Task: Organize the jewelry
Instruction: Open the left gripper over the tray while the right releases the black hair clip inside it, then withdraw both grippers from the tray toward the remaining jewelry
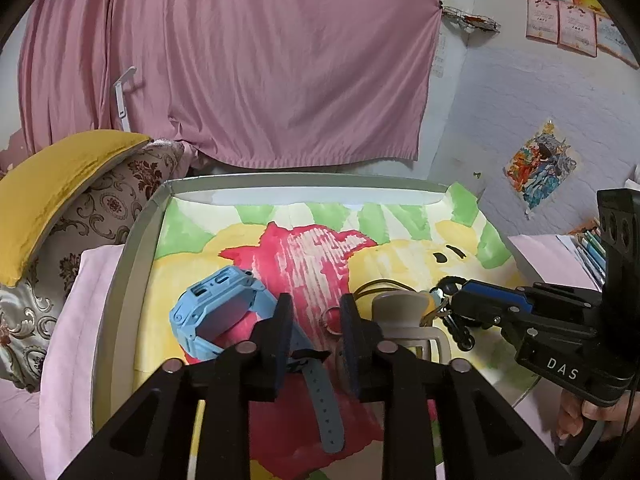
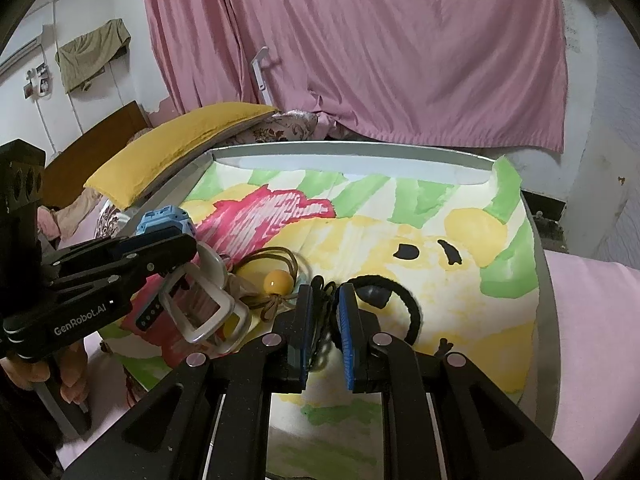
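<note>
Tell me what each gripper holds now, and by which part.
Right gripper: its fingers apparently pinch the black braided cord, near the black elastic loop. Left gripper: nothing seems held; a small metal ring lies loose between its open fingers.

Both handheld grippers are matte black frames with triangular cut-outs and round silver rivets at the linkage joints. The left gripper [image 1: 314, 320] has dark navy finger pads and white "GenRobot.AI" lettering on its side; the right gripper [image 2: 325, 312] has bright blue ribbed pads and white "DAS" lettering. Each carries an upright black block with round holes
</note>
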`<state>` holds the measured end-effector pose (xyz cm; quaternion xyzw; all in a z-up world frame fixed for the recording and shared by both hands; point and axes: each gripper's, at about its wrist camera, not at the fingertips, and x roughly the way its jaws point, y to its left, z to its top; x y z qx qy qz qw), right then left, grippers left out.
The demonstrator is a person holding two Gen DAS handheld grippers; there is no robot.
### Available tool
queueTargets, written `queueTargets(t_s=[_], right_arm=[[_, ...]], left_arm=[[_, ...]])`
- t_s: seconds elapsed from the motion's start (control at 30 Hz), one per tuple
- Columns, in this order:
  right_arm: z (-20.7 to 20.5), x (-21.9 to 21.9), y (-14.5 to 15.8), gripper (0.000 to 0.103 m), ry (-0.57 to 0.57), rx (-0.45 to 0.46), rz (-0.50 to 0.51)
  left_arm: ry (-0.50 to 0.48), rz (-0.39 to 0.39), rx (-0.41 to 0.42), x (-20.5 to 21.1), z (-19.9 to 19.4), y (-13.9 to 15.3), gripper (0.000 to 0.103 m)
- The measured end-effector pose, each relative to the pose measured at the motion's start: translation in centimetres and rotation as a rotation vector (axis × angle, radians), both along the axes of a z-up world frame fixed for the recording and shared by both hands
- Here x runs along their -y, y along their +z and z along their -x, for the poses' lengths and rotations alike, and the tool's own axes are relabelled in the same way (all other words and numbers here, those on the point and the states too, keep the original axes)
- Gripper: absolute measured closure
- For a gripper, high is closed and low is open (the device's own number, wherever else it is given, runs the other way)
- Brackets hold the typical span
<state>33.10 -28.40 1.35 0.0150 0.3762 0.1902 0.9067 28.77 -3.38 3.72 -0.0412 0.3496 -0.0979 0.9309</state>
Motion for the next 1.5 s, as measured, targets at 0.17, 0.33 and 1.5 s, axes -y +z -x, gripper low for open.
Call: queueTargets(t_s=[0.17,0.33,1.5], right_arm=[[0.6,0.5,0.8,0.075,-0.025,0.055,-0.003],[1.7,1.3,2.0,0.061,-0.062,0.139,-0.015],[16.4,2.1,6.8,0.002,-0.075,0.506,-0.048]], left_arm=[[0.009,0.022,0.05,-0.3,0.7,0.6,0.056],[0.034,0.044,0.107,-1.0,1.5,1.3,0.043],[0.082,0.052,0.325,-5.9,14.9,3.6,0.001]])
